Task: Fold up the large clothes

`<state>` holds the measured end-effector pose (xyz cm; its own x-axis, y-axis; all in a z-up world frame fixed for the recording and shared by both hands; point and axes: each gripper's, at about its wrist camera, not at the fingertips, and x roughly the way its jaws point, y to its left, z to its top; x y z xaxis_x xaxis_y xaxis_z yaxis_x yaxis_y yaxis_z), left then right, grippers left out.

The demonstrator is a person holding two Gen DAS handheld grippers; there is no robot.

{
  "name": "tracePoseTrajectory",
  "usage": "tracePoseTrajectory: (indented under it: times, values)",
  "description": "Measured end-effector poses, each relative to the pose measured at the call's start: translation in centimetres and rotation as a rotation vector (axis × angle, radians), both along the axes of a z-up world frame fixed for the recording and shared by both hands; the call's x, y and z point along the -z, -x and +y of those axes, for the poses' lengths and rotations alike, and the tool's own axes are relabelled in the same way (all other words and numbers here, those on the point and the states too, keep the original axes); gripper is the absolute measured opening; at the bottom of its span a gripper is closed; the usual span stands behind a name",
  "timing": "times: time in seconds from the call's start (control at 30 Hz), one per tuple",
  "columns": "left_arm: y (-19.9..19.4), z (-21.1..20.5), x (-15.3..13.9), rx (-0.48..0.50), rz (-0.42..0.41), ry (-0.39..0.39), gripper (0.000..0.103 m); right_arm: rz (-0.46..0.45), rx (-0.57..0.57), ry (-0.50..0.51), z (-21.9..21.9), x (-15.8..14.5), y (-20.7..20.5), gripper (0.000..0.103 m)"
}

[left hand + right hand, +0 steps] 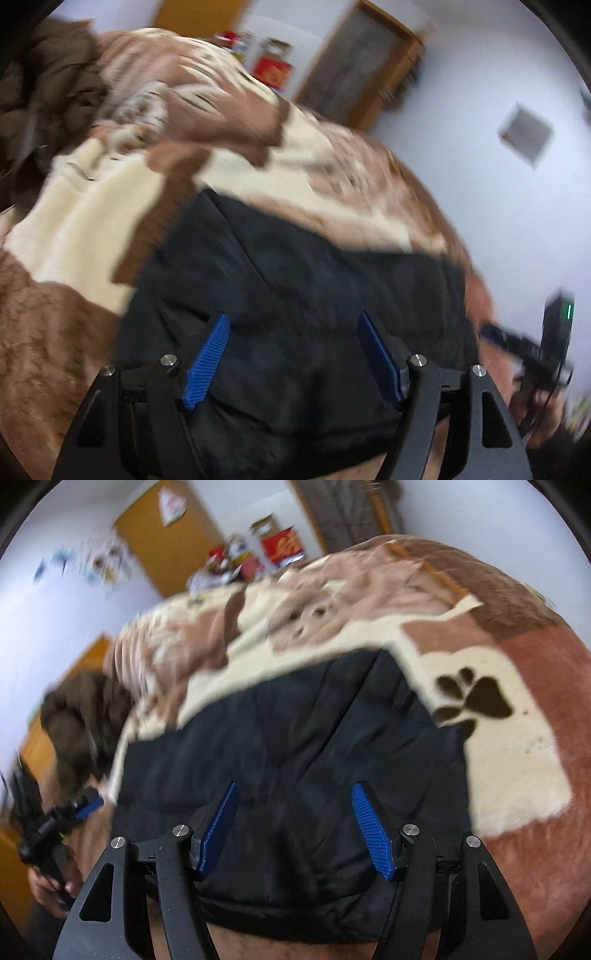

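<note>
Both grippers, left gripper [293, 356] and right gripper [295, 827], hover with jaws spread, holding nothing. The black garment [295, 746] lies flat on the blanket [517, 768], ready for a fold.

Blanket [92, 221] pattern, shelf boxes [280, 544] blurred

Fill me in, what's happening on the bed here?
A person holds a gripper in each hand over a black garment lying on a brown and cream blanket. The left gripper and the right gripper are both open above the cloth, gripping nothing. The garment looks like a compact rectangle, so it may be partly folded. Both views are motion-blurred. A brown garment sits bunched at the blanket's far end.
</note>
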<state>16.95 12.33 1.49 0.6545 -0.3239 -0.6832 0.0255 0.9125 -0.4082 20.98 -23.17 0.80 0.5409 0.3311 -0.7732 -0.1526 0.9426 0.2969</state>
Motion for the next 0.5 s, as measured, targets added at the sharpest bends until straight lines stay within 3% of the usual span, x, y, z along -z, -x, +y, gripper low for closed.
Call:
tracePoseTrajectory:
  times: [0.1,0.17,0.27,0.37,0.43,0.5]
  values:
    - [-0.9,-2.6,2.2,0.047,0.033,-0.095,0.074,0.004,-0.011,0.117,1.4,2.4,-1.4,0.064]
    - [-2.3,-3.0,3.5,0.024,0.036,-0.156,0.074,-0.007,0.009,0.156,1.3,3.2,-3.1,0.064]
    - [-4.7,-2.3,4.4,-0.019,0.076,-0.161,0.074,-0.003,0.044,0.181,0.6,3.8,-5.6,0.064]
    - [-5.7,-2.7,3.1,-0.019,0.097,-0.169,0.074,0.000,0.044,0.186,0.4,3.1,-6.5,0.064]
    - [-6.0,-3.7,1.8,0.029,0.032,-0.176,0.074,-0.055,0.028,0.157,0.6,2.0,-6.2,0.064]
    - [-7.1,-5.1,1.3,0.050,-0.022,-0.253,0.074,-0.087,0.032,0.194,0.6,2.0,-7.0,0.064]
